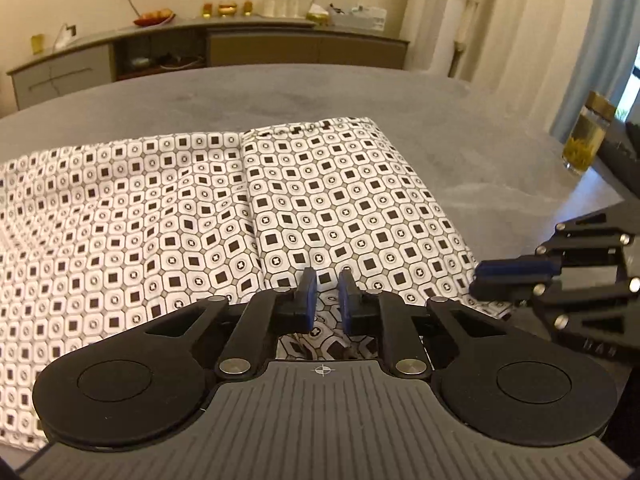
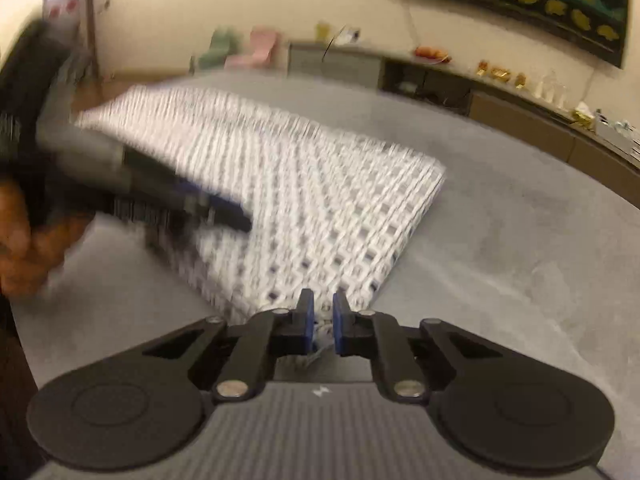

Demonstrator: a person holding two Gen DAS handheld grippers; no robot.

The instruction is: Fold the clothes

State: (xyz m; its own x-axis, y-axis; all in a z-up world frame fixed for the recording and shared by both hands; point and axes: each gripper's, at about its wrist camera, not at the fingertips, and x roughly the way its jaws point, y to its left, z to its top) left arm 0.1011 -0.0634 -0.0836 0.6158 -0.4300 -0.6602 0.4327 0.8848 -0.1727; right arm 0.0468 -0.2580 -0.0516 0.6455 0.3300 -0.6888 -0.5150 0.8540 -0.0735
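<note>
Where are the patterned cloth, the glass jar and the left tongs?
Patterned cloth (image 1: 320,200): left wrist view, flat folded panel.
Glass jar (image 1: 586,136): left wrist view, its body.
Left tongs (image 1: 327,292): left wrist view, between the blue tips.

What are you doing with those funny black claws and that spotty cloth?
A person is folding a patterned cloth on a grey table, using a claw tool in each hand. The cloth lies flat, with one part already folded over. The left gripper and the right gripper are both at the near edge of the cloth, each nearly closed with a bit of fabric between its fingers, as if pinching it for the next fold. Whether they grip it tightly yet is hard to tell. A glass jar stands off to one side.
</note>
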